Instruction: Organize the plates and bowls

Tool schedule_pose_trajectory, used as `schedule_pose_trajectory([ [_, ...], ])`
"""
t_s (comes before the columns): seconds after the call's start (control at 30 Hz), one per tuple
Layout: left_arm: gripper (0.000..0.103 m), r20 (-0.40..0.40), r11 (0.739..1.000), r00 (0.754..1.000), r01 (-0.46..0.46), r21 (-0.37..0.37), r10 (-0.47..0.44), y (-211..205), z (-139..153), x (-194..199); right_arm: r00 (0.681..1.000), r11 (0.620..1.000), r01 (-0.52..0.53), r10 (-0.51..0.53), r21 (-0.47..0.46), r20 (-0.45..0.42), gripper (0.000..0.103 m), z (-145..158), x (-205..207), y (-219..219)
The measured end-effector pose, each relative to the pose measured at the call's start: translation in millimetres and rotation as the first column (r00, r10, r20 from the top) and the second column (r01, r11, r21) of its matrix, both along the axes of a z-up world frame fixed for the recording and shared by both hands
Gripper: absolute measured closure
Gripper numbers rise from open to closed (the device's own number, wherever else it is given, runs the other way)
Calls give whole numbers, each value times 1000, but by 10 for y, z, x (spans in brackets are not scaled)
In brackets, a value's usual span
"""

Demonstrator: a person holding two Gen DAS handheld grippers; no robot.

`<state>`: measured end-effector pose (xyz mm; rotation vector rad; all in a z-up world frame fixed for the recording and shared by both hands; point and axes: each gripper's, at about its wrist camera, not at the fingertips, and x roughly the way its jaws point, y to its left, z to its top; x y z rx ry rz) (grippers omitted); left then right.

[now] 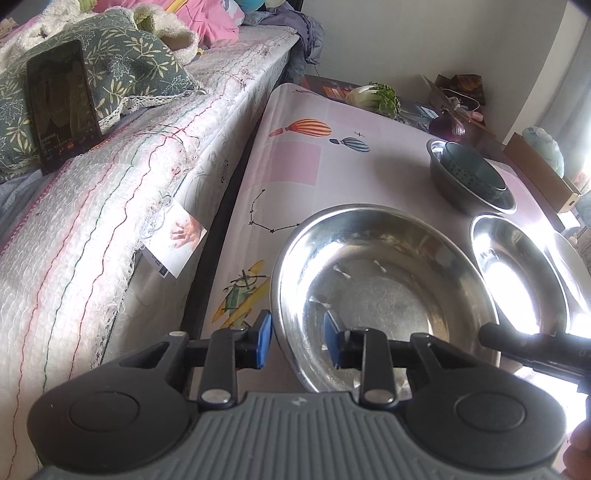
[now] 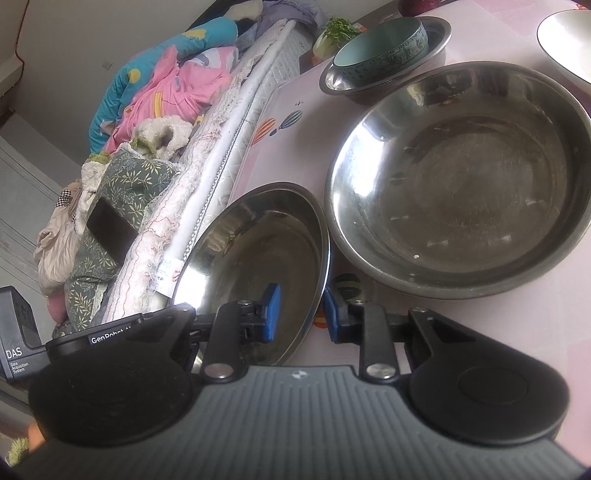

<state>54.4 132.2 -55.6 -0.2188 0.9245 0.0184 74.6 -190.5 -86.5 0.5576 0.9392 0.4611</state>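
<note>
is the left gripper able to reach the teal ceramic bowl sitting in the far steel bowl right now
Probably not at once: the left gripper straddles the rim of the large steel bowl nearest it. Once clear of that, the teal ceramic bowl sits uncovered in the far steel bowl.

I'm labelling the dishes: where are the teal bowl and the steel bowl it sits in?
teal bowl (image 2: 380,50), right wrist view, its inside.
steel bowl (image 2: 437,35), right wrist view, its far rim.
</note>
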Motion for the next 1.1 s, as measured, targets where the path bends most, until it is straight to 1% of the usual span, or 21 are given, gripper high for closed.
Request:
schedule_pose_trajectory([
  [0.2, 72, -8, 1000, 1000, 21, -22, -21, -11, 9, -143, 1000, 1000, -21, 21, -5, -9, 79, -2, -89, -46],
  [0.4, 71, -19, 998, 999, 50, -22, -50, -73, 13, -280, 999, 999, -41, 41, -16, -12, 79, 33, -194, -90],
  [0.63, 71, -40, 991, 995, 84, -102, -88, -116, -26, -411, 998, 998, -54, 54, -34, -12, 79, 44, -318, -168],
  [0.7, 71, -40, 991, 995, 88, -102, -92, -136, -34, -432, 999, 998, -53, 53, -28, -14, 79, 43, -332, -187],
  [0.97, 71, -27, 991, 996, 86, -102, -89, -103, -5, -446, 999, 998, -33, 34, -58, 13, 77, 99, -314, -217],
  [1.1, 64, -13, 994, 997, 77, -83, -78, -84, 36, -416, 1000, 998, -19, 20, -59, 10, 77, 87, -277, -253],
])
